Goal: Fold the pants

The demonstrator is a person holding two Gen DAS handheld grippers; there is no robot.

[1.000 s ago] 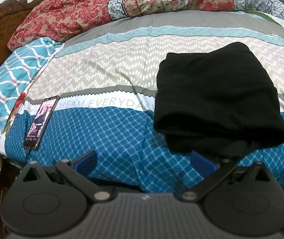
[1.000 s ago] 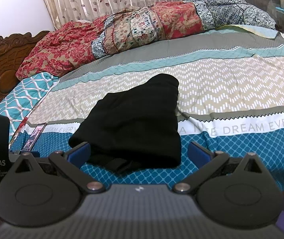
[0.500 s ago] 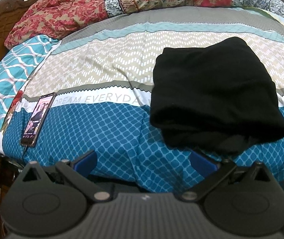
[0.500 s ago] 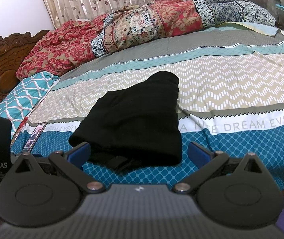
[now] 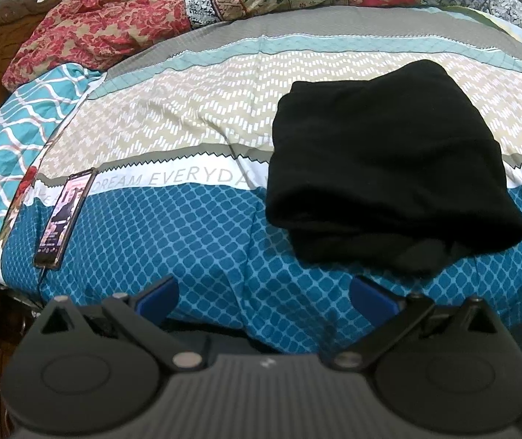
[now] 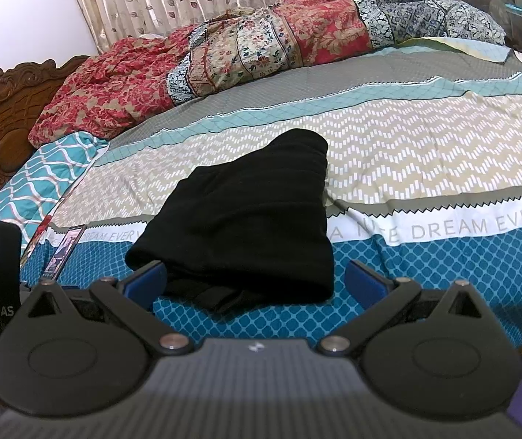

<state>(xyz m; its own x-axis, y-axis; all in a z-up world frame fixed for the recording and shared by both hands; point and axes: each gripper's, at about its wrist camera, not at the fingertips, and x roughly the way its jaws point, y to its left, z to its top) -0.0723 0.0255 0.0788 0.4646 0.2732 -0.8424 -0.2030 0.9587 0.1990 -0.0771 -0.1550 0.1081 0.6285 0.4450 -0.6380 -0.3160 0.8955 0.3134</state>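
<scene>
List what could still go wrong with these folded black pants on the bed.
1. A loose dark piece pokes out under the near edge of the black pants; it may spoil the fold unless tucked in.
2. The pants lie close to the near edge of the bed, so a tug toward the person might slide them off.
3. Both the left claw and the right claw are open and hold nothing; a one-sided grab may unfold the upper layers.
</scene>
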